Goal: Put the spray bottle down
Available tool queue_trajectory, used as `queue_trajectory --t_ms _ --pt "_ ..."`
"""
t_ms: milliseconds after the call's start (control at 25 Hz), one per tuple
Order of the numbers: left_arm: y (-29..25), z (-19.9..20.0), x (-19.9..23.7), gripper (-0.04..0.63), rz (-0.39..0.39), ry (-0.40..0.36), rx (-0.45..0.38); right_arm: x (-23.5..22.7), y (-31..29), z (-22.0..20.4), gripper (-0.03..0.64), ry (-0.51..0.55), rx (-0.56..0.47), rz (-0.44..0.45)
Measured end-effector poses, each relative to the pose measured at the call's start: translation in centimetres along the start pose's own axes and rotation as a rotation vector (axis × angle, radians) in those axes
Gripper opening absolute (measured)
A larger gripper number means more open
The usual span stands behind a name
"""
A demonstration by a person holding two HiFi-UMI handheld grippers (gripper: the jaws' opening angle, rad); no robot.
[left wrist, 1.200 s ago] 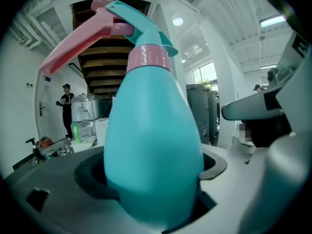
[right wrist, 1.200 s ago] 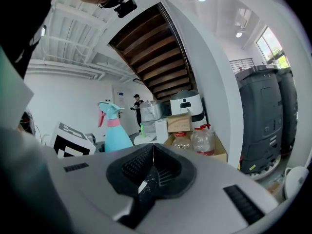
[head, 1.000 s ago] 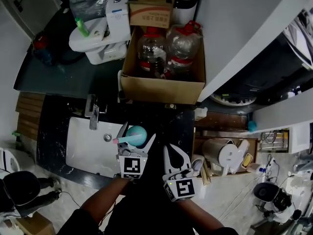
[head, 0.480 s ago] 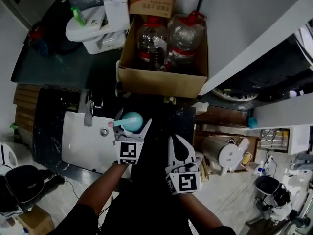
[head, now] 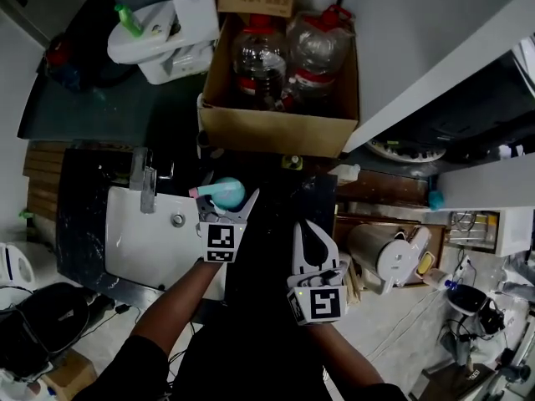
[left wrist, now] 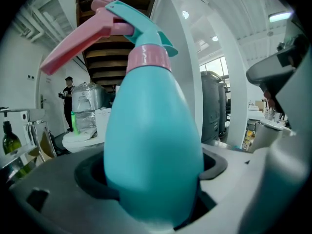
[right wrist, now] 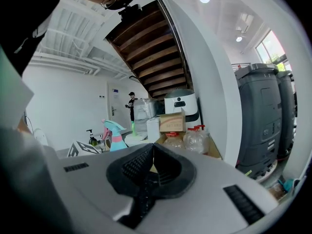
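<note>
Between jaws of left tool (head: 228, 200), spray bottle (left wrist: 153, 145), full-bodied only close-up.

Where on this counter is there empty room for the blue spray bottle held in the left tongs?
Bare dark counter lies just right of the spray bottle, between the white sink and the wooden shelf holding a kettle. The sink basin is bare too. Behind, the cardboard box of jugs crowds the edge.

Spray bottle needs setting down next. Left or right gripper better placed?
Left. The left gripper is closed on the spray bottle, right beside the white sink. The right gripper is shut with nothing between its jaws, so it would need a handover first.
</note>
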State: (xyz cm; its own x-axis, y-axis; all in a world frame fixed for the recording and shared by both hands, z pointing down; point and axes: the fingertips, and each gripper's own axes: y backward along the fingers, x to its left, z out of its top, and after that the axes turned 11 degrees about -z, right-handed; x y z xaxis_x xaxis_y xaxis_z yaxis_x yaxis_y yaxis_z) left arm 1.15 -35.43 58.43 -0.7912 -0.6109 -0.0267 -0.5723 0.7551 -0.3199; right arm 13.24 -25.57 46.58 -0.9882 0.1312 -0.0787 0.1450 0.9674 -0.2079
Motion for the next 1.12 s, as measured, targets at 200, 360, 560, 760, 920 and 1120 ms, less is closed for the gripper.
queue_trajectory --t_ms 200,360,560,760,920,1120 --pt "-0.9 -1.3 0.8 0.454 0.008 -0.017 0.016 0.0 -0.1 -1.0 0.017 0.013 0.008 0.001" --pt "-0.9 -2.1 1.8 0.454 0.032 -0.012 0.024 0.4 -0.4 -0.8 0.017 0.006 -0.001 0.014" --pt "-1.3 -3.3 2.6 0.454 0.036 0.01 0.038 0.5 -0.6 -1.8 0.017 0.004 0.023 0.014" --pt "-1.2 -3.9 4.6 0.454 0.088 0.008 0.038 0.8 -0.8 -1.7 0.017 0.003 0.018 0.023" --pt "-0.9 -3.9 6.4 0.454 0.12 0.019 0.035 0.6 -0.7 -2.4 0.017 -0.006 0.053 0.008" --pt "-0.2 -4.7 8.6 0.454 0.152 0.012 0.045 1.7 -1.0 -3.0 0.017 0.005 0.032 0.03"
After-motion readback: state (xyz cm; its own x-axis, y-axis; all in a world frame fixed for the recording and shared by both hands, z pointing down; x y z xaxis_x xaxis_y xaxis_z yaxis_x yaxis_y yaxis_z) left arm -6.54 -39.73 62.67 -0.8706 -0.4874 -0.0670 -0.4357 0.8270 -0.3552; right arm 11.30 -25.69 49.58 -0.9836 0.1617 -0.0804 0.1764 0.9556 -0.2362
